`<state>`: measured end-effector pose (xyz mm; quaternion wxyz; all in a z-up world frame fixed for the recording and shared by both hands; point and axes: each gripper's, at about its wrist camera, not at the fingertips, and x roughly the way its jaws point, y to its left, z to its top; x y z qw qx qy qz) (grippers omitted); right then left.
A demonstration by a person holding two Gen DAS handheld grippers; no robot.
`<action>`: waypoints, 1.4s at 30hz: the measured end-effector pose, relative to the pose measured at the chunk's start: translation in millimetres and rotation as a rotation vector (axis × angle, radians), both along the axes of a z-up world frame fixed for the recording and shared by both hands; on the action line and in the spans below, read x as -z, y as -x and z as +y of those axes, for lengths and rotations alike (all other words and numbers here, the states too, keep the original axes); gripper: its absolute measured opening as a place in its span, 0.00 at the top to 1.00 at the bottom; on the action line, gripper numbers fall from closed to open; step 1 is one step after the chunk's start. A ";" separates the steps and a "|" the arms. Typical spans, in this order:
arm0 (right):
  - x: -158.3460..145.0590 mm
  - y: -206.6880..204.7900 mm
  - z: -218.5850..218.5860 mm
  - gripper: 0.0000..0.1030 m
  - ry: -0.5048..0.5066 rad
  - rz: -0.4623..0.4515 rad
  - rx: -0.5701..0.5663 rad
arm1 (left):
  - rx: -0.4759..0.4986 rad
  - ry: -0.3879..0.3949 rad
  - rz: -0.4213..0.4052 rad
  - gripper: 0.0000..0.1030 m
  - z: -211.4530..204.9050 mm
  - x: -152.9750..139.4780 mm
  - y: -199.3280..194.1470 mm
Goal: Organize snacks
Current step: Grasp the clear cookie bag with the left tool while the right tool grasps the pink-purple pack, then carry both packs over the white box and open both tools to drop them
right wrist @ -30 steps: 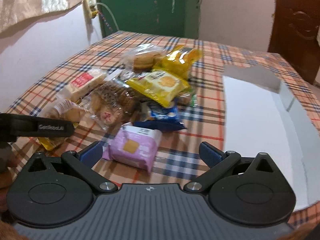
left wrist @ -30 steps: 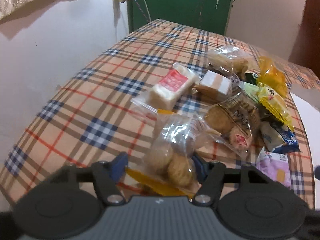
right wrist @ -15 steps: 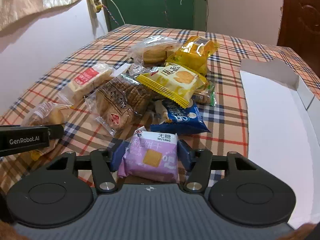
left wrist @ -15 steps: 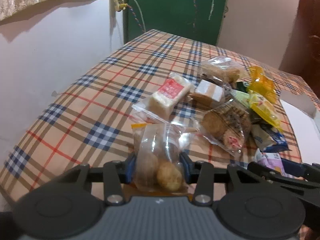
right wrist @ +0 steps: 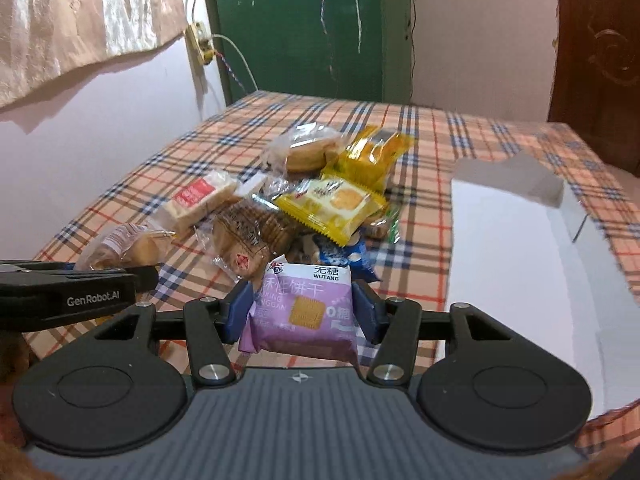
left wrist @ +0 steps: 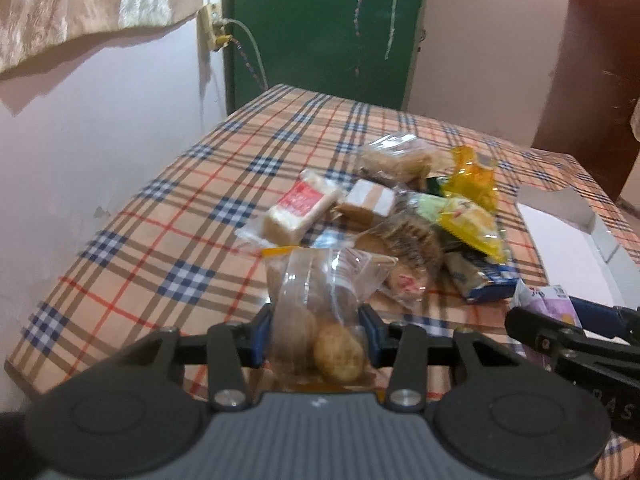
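Your left gripper (left wrist: 316, 340) pinches a clear bag of round cookies (left wrist: 320, 320) above the plaid tablecloth (left wrist: 168, 240). Your right gripper (right wrist: 300, 312) clamps a purple biscuit packet (right wrist: 304, 308); only its camera shows the packet's printed face, plus the white tray (right wrist: 512, 264) lying just right of the snack pile (right wrist: 320, 204).

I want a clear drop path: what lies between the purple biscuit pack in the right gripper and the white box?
Only bare plaid tablecloth separates the purple biscuit pack from the white box, as the right wrist view shows.
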<state>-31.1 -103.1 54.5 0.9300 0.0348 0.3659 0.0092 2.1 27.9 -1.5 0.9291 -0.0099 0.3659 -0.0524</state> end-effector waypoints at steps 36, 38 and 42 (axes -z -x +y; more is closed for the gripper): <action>-64.2 43.7 -106.8 0.36 0.056 -0.095 0.223 | 0.274 0.019 -0.077 0.59 -126.7 -57.9 11.4; -66.0 41.6 -116.0 0.36 0.055 -0.099 0.237 | 0.286 0.020 -0.081 0.59 -136.6 -58.5 9.7; -68.1 36.2 -133.6 0.36 0.064 -0.104 0.263 | 0.302 0.017 -0.078 0.59 -156.2 -58.6 4.8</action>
